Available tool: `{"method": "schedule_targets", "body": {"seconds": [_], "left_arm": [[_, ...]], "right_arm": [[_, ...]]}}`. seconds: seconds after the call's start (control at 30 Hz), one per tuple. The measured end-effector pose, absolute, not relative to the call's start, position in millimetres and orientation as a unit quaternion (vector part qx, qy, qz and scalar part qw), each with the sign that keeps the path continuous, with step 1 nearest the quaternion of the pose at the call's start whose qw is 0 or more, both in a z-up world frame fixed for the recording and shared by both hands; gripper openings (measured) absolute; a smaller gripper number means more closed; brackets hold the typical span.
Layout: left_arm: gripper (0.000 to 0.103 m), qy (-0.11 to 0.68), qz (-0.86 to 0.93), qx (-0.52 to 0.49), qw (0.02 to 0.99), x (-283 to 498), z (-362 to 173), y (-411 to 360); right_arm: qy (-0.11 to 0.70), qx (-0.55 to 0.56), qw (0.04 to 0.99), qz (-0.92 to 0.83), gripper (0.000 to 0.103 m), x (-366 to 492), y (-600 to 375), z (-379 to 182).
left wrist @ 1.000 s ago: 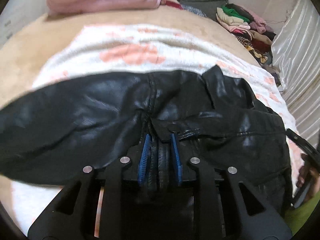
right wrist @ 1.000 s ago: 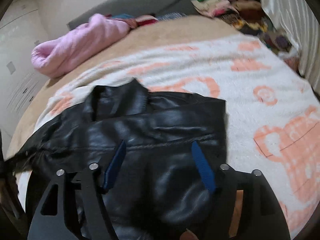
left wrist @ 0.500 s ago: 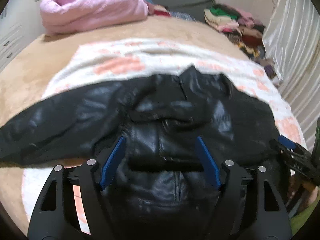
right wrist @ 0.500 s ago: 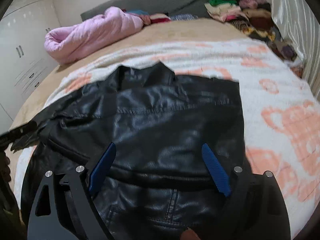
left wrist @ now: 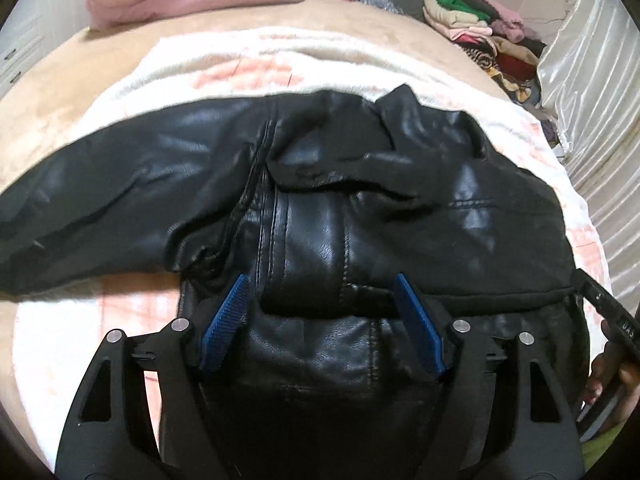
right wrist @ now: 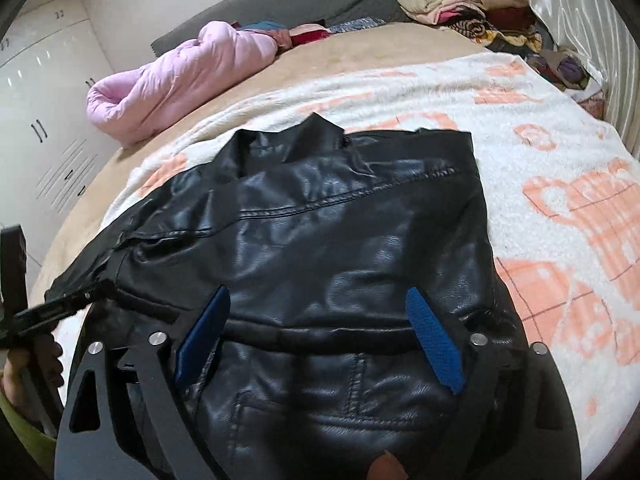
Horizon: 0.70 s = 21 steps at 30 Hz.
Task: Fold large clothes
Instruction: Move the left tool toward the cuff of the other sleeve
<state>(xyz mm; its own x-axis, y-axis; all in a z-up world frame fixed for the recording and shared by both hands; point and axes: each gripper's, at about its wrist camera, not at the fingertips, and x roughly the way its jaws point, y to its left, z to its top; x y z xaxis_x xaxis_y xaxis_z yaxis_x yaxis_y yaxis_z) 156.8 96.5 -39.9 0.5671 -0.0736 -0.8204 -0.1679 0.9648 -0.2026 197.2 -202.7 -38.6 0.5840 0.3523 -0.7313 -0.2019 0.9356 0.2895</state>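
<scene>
A black leather jacket point(left wrist: 360, 200) lies on a white and orange blanket point(left wrist: 240, 64) on the bed, collar away from me. One sleeve stretches out to the left in the left wrist view. My left gripper point(left wrist: 320, 284) is open, its blue pads hovering over the jacket's lower body. My right gripper point(right wrist: 316, 296) is open above the jacket point(right wrist: 340, 240), whose right side lies folded to a straight edge. Each gripper shows at the edge of the other's view.
A pink puffy coat point(right wrist: 180, 76) lies at the far side of the bed. A pile of folded clothes point(right wrist: 460, 0) sits at the far right corner by a silvery curtain point(left wrist: 592, 80). White cabinets point(right wrist: 40, 100) stand at the left.
My left gripper was shut on a fold of the jacket a second ago; it has let go, opened and pulled back. Both views have drawn back over the jacket.
</scene>
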Motion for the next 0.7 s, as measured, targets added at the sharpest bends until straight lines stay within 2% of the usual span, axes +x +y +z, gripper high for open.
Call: {"method": "schedule_targets", "body": {"seconds": [0.2,0.27,0.7], "left_arm": [[0.082,0.457,0.018,-0.139,0.878,145,-27,91],[0.093,0.453,0.019,-0.140,0.880,141,-23,90],[0.094,0.442,0.035,-0.115,0.889,112,-5,97]], "right_arm": [[0.411,0.087,0.892,0.168,0.095,185,-198,-21],[0.407,0.086,0.893,0.171,0.096,181,-197,-17],[0.397,0.057,0.892,0.209,0.099,160,-157,6]]}}
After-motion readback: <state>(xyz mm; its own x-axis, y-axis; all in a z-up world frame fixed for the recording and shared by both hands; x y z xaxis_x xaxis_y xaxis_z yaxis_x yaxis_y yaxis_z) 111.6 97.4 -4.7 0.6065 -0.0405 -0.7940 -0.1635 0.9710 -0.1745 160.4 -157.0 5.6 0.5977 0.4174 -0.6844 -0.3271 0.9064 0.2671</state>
